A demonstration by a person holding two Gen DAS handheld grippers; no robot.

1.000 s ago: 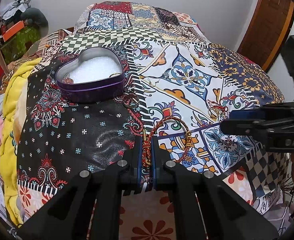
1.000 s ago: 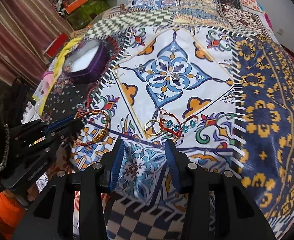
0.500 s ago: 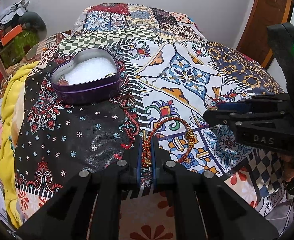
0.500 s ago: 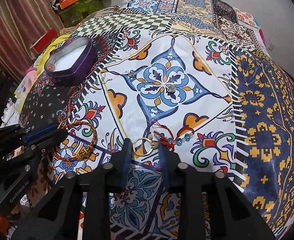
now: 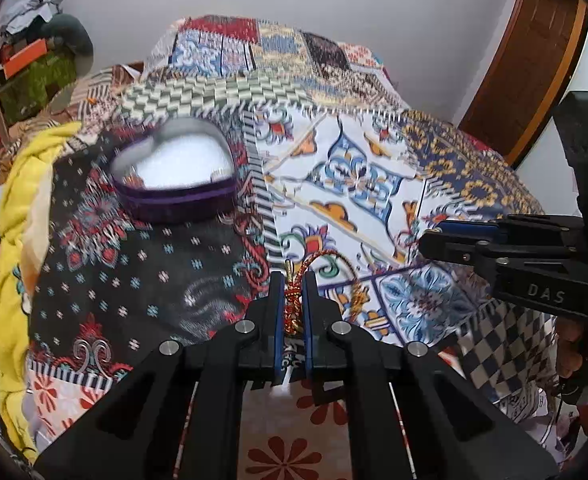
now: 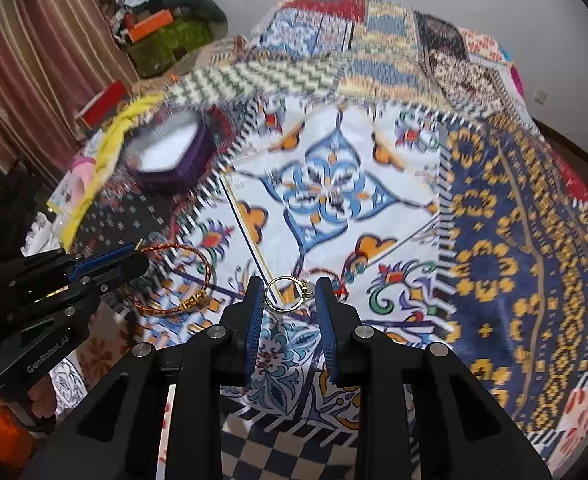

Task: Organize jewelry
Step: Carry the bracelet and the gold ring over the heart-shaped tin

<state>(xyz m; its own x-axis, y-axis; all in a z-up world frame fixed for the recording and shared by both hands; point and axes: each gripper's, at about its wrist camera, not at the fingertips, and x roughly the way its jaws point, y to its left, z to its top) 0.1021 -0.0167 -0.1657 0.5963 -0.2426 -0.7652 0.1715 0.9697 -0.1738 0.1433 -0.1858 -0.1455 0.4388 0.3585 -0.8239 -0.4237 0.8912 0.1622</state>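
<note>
My left gripper (image 5: pixel 292 280) is shut on a red-and-gold cord bracelet (image 5: pixel 291 308); in the right wrist view its loop (image 6: pixel 173 280) hangs from those fingers just above the bedspread. My right gripper (image 6: pixel 289 292) is shut on a thin gold ring (image 6: pixel 289 294), which is pinched edge to edge between the blue pads. A red thread bracelet with teal beads (image 6: pixel 346 276) lies on the cloth just behind the right finger. The purple heart-shaped tin (image 5: pixel 173 184) with white lining stands open at the far left, apart from both grippers.
A patchwork bedspread (image 5: pixel 374 184) covers the bed. Yellow cloth (image 5: pixel 17 200) is bunched along its left edge. Clutter is piled at the back left (image 5: pixel 33 60), and a wooden door (image 5: pixel 534 60) stands at the right. A hand (image 5: pixel 570 344) holds the right gripper's handle.
The right gripper moved forward over the gold ring, narrowed onto it and took hold. Both grippers have since risen, and the cord bracelet's loop has come up with the left one.
</note>
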